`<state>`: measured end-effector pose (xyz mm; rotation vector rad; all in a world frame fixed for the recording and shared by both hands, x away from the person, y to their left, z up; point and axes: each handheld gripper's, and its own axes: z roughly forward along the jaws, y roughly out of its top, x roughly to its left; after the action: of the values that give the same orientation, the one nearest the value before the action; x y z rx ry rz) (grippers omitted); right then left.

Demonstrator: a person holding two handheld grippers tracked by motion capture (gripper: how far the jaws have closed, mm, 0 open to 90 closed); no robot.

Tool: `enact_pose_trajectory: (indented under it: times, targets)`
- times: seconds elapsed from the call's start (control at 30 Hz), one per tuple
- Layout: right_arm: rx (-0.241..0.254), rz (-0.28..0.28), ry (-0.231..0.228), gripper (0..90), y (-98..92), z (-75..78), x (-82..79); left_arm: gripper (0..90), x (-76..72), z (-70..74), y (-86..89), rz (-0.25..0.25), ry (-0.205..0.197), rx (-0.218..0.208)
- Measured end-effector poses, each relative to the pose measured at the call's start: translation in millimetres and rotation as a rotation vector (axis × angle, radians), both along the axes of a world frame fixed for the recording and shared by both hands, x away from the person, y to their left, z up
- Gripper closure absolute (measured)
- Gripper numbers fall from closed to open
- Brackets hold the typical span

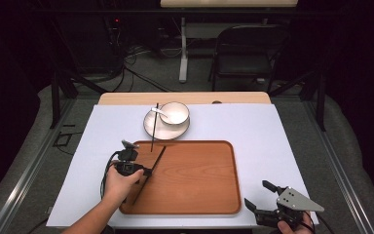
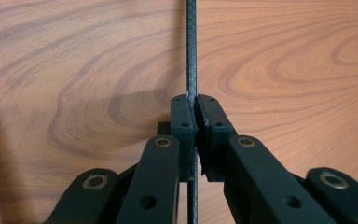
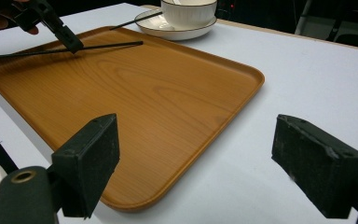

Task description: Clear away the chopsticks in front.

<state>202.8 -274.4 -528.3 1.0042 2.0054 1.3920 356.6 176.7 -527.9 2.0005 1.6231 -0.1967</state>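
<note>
The left claw [image 1: 146, 171] is closed on a thin black chopstick [image 1: 151, 171], and its two pads pinch the stick near the middle of its length. In the left gripper view the chopstick [image 2: 191, 56] runs straight up between the pressed pads, with the wood grain of the tray just behind it. The landmark here is the wooden tray [image 1: 195, 180] on the desk [image 1: 253, 126], which has a white cover. The held chopstick lies slanted over the left part of the tray, low above its surface; I cannot tell if it touches the wood.

A second chopstick [image 1: 154, 127] rests behind the tray, with one end leaning on a white plate [image 1: 152, 127] and the other end reaching the far left edge of the tray. A white bowl [image 1: 175, 113] with a spoon [image 1: 158, 112] stands on this plate.

The right claw [image 1: 263, 195] is wide open and holds nothing. It hovers at the near right corner of the tray, well apart from the chopsticks.
</note>
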Motion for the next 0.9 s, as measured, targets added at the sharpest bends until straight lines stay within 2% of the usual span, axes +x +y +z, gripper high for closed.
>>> enact_pose_trajectory:
  times: [0.37, 0.9]
  targets:
    - [0.0, -0.001, -0.001, 14.7, 0.1, 0.0, -0.2, 85.2, 0.3, -2.0, -0.5, 0.002, 0.007, 0.019]
    - [0.0, 0.001, -0.003, 14.7, 0.1, 0.0, -0.3, 82.7, 1.2, -3.7, -2.1, 0.0, 0.016, 0.012]
